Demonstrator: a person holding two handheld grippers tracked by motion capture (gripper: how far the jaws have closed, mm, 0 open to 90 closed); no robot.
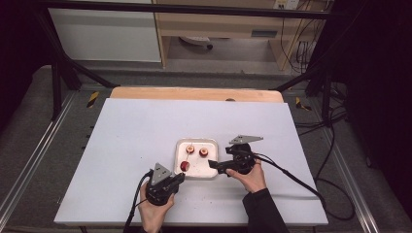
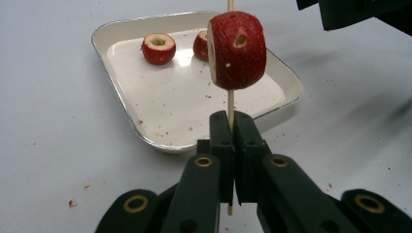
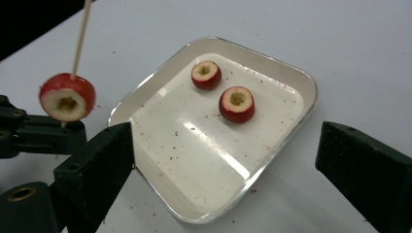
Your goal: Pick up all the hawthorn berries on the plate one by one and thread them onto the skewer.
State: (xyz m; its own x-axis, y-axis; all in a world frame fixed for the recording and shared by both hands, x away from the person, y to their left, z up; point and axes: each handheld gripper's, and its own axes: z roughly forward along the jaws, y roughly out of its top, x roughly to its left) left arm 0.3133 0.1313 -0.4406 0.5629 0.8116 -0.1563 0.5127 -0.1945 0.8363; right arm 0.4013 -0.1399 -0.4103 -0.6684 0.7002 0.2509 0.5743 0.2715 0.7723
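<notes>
Above the left gripper [image 2: 232,127], whose jaws are clamped on a skewer [image 2: 230,104], one fruit slice [image 2: 236,50] sits threaded on the stick. Right gripper [image 3: 223,160]: jaws spread wide, nothing between them but the tray [image 3: 301,77] beyond, which holds two more slices [image 3: 236,104] ahead of the jaws.

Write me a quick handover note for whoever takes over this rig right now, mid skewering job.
Left gripper: shut on the wooden skewer, held upright.
Right gripper: open, empty, jaws wide above the tray.
Done: one red fruit piece is threaded on the skewer.
Left: two cored fruit pieces sit in the tray; probably pick each and thread it on.
</notes>
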